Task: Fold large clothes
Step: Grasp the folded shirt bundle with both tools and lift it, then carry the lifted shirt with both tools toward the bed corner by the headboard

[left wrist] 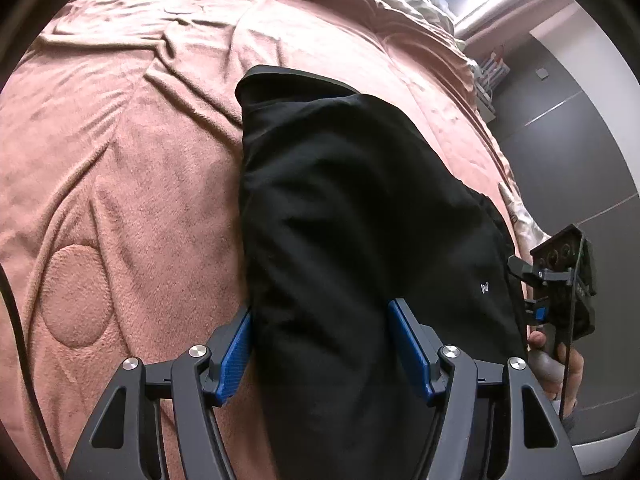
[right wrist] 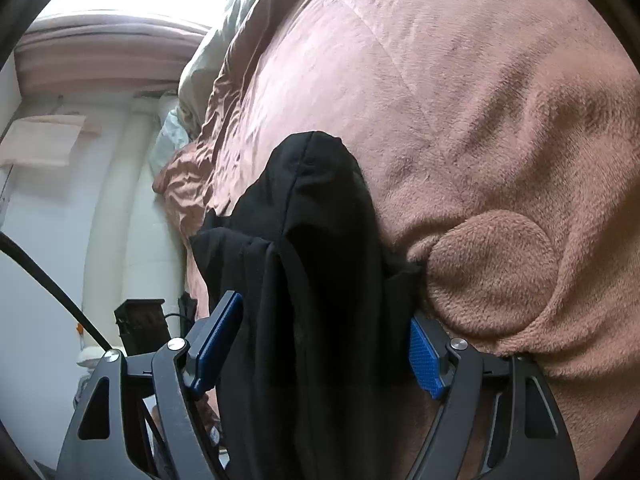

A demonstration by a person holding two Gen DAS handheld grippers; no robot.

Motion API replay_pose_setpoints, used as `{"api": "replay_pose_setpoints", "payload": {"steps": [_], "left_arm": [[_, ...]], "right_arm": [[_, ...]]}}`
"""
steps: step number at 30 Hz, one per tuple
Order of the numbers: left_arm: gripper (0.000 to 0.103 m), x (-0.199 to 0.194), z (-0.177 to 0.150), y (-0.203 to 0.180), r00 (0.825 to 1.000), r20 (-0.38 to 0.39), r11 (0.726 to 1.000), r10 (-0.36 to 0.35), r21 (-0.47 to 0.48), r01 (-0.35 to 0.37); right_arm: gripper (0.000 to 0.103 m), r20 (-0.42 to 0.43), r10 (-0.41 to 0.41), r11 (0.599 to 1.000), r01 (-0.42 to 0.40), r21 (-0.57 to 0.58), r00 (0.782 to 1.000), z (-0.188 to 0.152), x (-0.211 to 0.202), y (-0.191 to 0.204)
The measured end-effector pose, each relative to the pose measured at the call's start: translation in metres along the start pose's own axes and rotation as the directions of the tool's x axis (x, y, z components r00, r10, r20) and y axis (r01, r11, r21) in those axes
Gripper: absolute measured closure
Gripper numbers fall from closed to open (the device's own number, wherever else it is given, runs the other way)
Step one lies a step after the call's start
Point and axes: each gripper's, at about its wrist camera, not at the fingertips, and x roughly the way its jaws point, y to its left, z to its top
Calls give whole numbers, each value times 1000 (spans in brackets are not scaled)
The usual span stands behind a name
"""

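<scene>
Black garment (left wrist: 360, 208) lies folded on pink blanket (left wrist: 120, 160); open blanket beside it.

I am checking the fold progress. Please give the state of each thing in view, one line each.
Black garment: lying bunched on the blanket, partly folded.
Left gripper: jaws wide, garment between them.
Right gripper: jaws wide, garment between them.
Pink blanket: spread out, wrinkled.
</scene>
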Motion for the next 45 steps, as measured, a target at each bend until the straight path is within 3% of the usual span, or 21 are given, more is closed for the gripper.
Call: {"api": "replay_pose_setpoints", "payload": {"steps": [4,8,12,19,24,33,45], "left_arm": [[49,-4,1,-4,1000,16,1000,7,-3,-7],[65,-14,-1,-9,999,39,1000,23,0,-23],[78,-30,-4,-12,998,67,1000,6,5,-7],[82,-74,-13,-22,988,153,1000,-19,14,17],[83,-123,-21,-28,969,242,999,-43,21,39],[83,-237,-38,-5,911,410,999,-34,6,35],[83,-378,-86,57,814,579,998,45,-53,-17]], "right_arm": [[74,-16,-21,1000,21,-22,1000,-6,-1,3],[88,11,-45,995,46,-88,999,-11,-9,22],[92,42,-54,987,59,-150,998,-22,-19,48],[93,91,-39,971,59,-232,995,-52,-44,91],[93,109,3,954,30,-299,994,-75,-64,129],[93,118,79,896,-18,-444,990,-125,-69,216],[93,38,164,805,-112,-582,986,-181,-9,318]]}}
